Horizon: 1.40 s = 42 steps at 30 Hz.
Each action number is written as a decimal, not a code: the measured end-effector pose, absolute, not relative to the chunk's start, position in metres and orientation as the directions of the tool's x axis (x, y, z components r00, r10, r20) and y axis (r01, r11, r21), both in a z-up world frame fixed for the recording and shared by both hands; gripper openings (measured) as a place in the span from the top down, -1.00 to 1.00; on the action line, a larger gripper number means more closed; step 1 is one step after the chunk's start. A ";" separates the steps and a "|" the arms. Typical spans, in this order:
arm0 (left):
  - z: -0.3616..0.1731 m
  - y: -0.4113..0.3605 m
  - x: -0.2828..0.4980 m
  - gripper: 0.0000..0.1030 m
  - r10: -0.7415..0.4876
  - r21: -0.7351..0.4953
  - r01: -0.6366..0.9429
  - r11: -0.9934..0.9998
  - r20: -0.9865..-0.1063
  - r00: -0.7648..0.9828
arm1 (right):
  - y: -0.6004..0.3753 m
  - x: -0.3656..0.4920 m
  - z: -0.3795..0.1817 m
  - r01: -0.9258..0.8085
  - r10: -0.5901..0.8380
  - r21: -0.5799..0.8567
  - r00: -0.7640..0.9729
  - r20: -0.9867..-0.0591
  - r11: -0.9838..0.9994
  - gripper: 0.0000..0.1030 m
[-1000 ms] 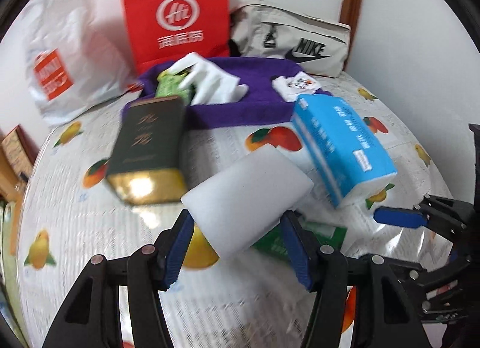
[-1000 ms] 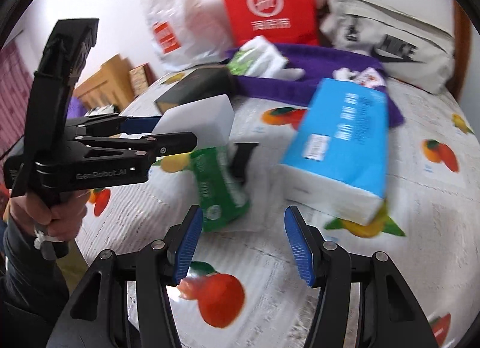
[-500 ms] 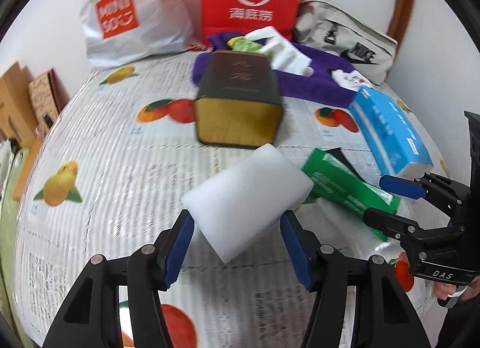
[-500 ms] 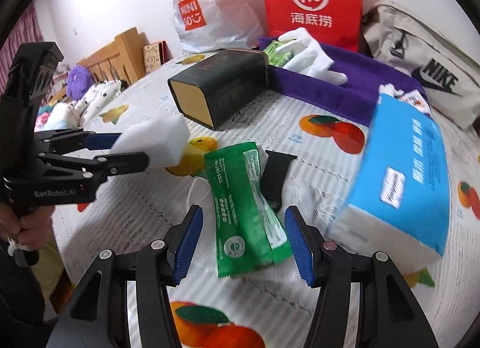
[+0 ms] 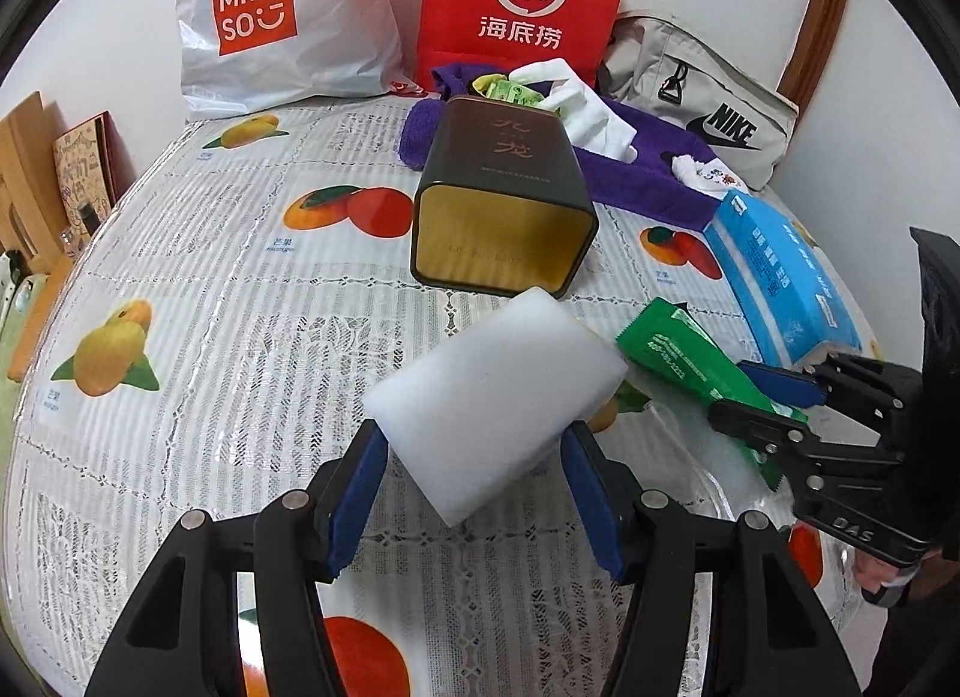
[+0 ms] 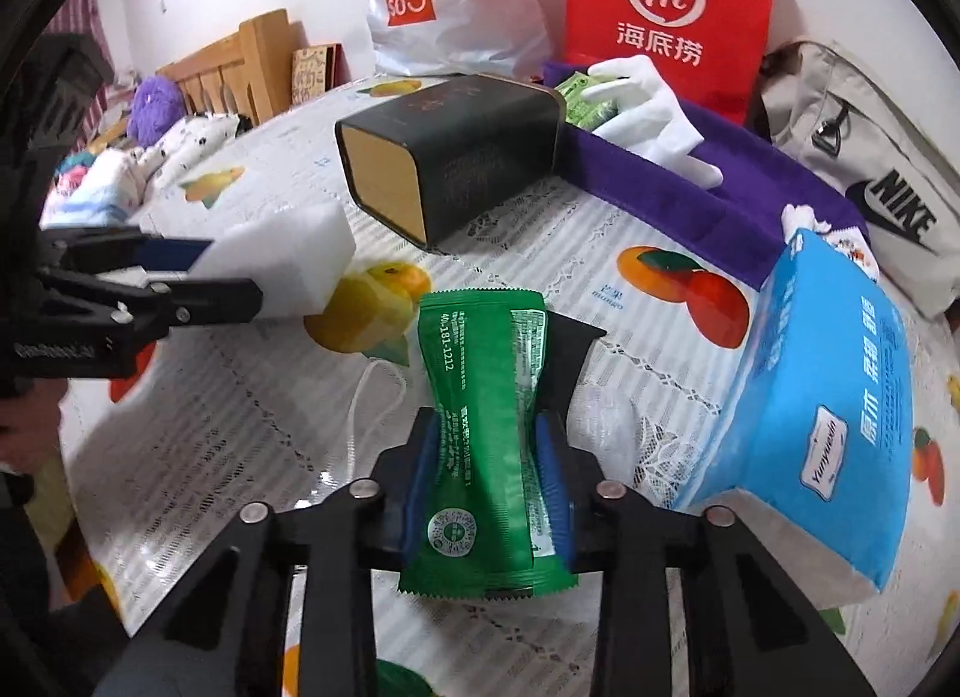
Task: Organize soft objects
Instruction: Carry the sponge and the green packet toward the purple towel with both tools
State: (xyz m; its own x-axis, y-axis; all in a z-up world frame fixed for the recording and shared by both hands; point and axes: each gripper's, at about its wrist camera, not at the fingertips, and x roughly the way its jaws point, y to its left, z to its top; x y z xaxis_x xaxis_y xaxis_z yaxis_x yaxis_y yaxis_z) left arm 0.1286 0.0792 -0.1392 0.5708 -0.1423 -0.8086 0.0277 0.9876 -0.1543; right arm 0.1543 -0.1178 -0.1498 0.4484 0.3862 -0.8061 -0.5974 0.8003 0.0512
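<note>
Evidently both tools are gathering soft items: the left gripper (image 5: 474, 487) clamps the white sponge (image 5: 495, 397) mid-frame, while the right gripper (image 6: 489, 475) fingers are closing, pinching the green packet (image 6: 486, 433).

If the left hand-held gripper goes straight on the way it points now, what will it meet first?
Probably the dark tin lying on its side: its gold end faces the left hand-held gripper, just beyond the white sponge that it holds. Depth is unclear, so the tablecloth before the tin could come first.
</note>
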 end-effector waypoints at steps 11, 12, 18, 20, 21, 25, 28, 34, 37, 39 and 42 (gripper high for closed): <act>-0.141 0.080 0.124 -0.13 -0.134 -0.162 0.003 0.987 -0.803 0.581 | -0.144 0.112 -0.130 -0.555 0.397 0.086 0.470 -0.789 0.827 0.39; -0.141 0.080 0.123 -0.13 -0.132 -0.161 0.001 0.987 -0.803 0.582 | -0.149 0.107 -0.130 -0.547 0.391 0.084 0.473 -0.790 0.833 0.39; -0.140 0.079 0.118 -0.13 -0.109 -0.151 -0.023 0.988 -0.804 0.585 | -0.186 0.088 -0.134 -0.473 0.346 0.088 0.493 -0.799 0.877 0.39; -0.140 0.079 0.115 -0.13 -0.103 -0.149 -0.031 0.988 -0.804 0.586 | -0.196 0.085 -0.136 -0.447 0.334 0.095 0.496 -0.801 0.890 0.39; -0.140 0.080 0.113 -0.13 -0.099 -0.147 -0.036 0.988 -0.804 0.587 | -0.202 0.084 -0.138 -0.430 0.327 0.098 0.499 -0.803 0.898 0.39; -0.140 0.081 0.105 -0.13 -0.088 -0.145 -0.051 0.988 -0.805 0.587 | -0.223 0.082 -0.144 -0.359 0.284 0.097 0.517 -0.808 0.928 0.39; -0.141 0.082 0.103 -0.13 -0.080 -0.140 -0.058 0.988 -0.806 0.586 | -0.233 0.084 -0.147 -0.320 0.271 0.109 0.522 -0.809 0.941 0.39; -0.139 0.081 0.103 -0.13 -0.091 -0.147 -0.049 0.988 -0.807 0.583 | -0.240 0.085 -0.147 -0.280 0.255 0.116 0.533 -0.807 0.953 0.39; -0.135 0.080 0.106 -0.13 -0.096 -0.148 -0.043 0.988 -0.809 0.580 | -0.241 0.084 -0.140 -0.267 0.250 0.117 0.544 -0.801 0.956 0.39; -0.130 0.079 0.108 -0.13 -0.097 -0.145 -0.036 0.989 -0.805 0.585 | -0.242 0.082 -0.134 -0.263 0.252 0.120 0.554 -0.794 0.957 0.39; -0.119 0.079 0.112 -0.13 -0.096 -0.145 -0.034 0.989 -0.795 0.599 | -0.245 0.080 -0.124 -0.258 0.250 0.118 0.570 -0.783 0.959 0.39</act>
